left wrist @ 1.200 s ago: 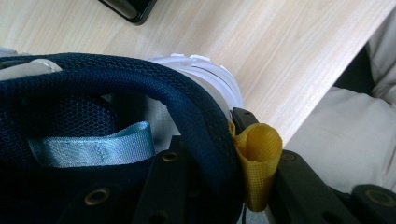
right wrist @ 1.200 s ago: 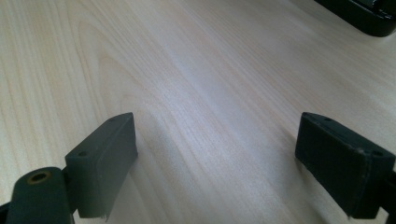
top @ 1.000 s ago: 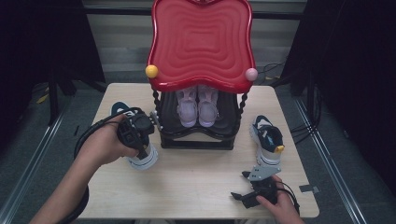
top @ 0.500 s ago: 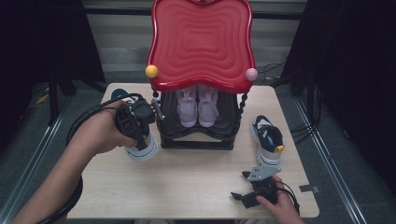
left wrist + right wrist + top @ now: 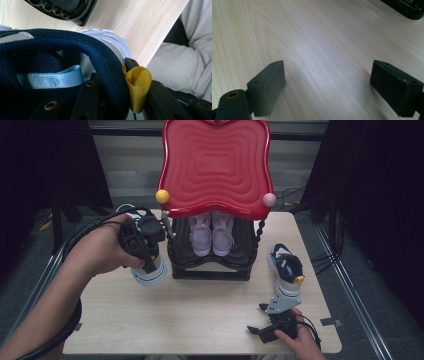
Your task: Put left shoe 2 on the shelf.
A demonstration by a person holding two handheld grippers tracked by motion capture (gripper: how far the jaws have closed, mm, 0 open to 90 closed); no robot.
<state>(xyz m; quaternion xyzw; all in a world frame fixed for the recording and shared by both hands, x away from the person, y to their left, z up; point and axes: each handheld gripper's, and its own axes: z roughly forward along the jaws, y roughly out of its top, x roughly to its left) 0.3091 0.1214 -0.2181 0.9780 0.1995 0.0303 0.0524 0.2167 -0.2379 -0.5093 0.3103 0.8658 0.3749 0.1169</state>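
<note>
At the desk's point(image 5: 200, 320) left edge, the left gripper point(image 5: 142, 242) grips a navy-and-white shoe point(image 5: 150, 272) by its heel collar. In the left gripper view the fingers point(image 5: 87, 100) are closed on the navy collar point(image 5: 100, 57), one finger inside the shoe beside a light-blue strap point(image 5: 50, 78), the other outside against a yellow heel loop point(image 5: 137, 87). In the high view the shoe hangs below the gripper, sole toward the desk, just beside the left side of the black rack point(image 5: 212, 267); whether the sole touches the desk cannot be told.

At the middle of the far edge stands the rack, topped by a red wavy panel point(image 5: 215, 165) with a yellow ball point(image 5: 162, 196) at its left corner and a pink ball point(image 5: 269, 199) at its right. A pink pair point(image 5: 212, 235) of shoes sits inside the rack.

Toward the right edge, a second shoe point(image 5: 286, 270) of the same colours stands on the desk, apart from the rack.

At the near right corner, the right gripper point(image 5: 262, 332) lies low over the desk. In the right gripper view its fingers point(image 5: 269, 85) stand wide apart with bare wood between them, holding nothing.
</note>
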